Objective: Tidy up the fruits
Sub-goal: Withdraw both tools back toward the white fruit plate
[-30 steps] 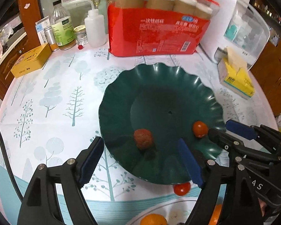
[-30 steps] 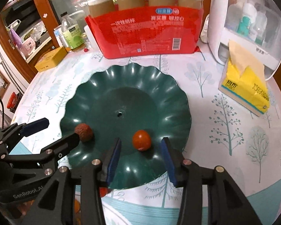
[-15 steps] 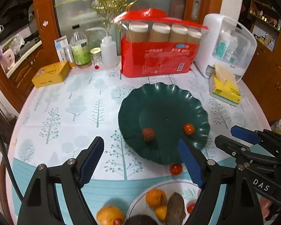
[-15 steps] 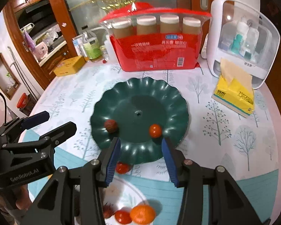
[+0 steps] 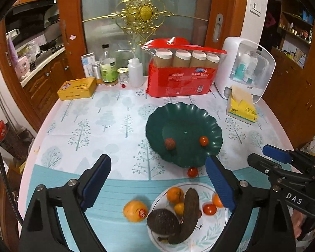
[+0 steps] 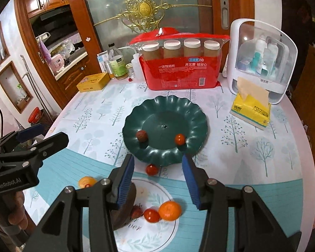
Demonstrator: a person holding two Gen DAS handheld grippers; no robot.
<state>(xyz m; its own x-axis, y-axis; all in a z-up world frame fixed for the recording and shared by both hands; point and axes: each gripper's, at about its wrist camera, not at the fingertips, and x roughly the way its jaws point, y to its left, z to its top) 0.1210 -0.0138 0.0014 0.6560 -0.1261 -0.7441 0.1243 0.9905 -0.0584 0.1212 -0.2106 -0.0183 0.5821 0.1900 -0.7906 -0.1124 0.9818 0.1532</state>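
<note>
A dark green scalloped plate (image 5: 199,115) (image 6: 191,113) holds a brown lychee (image 5: 170,143) (image 6: 140,135) and a red cherry tomato (image 5: 203,140) (image 6: 179,139). Another cherry tomato (image 5: 192,171) (image 6: 151,169) lies on the cloth just in front of it. A white plate (image 5: 212,231) (image 6: 157,231) nearer me holds oranges, tomatoes, an avocado and a long brown fruit. A large orange (image 5: 135,211) (image 6: 86,181) lies left of it. My left gripper (image 5: 157,180) and right gripper (image 6: 158,177) are both open, empty, above the white plate.
A red pack of paper cups (image 5: 178,77), a white storage box (image 5: 245,67), a yellow tissue pack (image 5: 241,109), bottles (image 5: 109,67) and a yellow tin (image 5: 77,88) line the table's far side. The right gripper shows at the right of the left wrist view (image 5: 283,172).
Both grippers have pulled back and up from the green plate. The white plate of fruit and the large orange have come into view. The lychee and tomato stay on the green plate.
</note>
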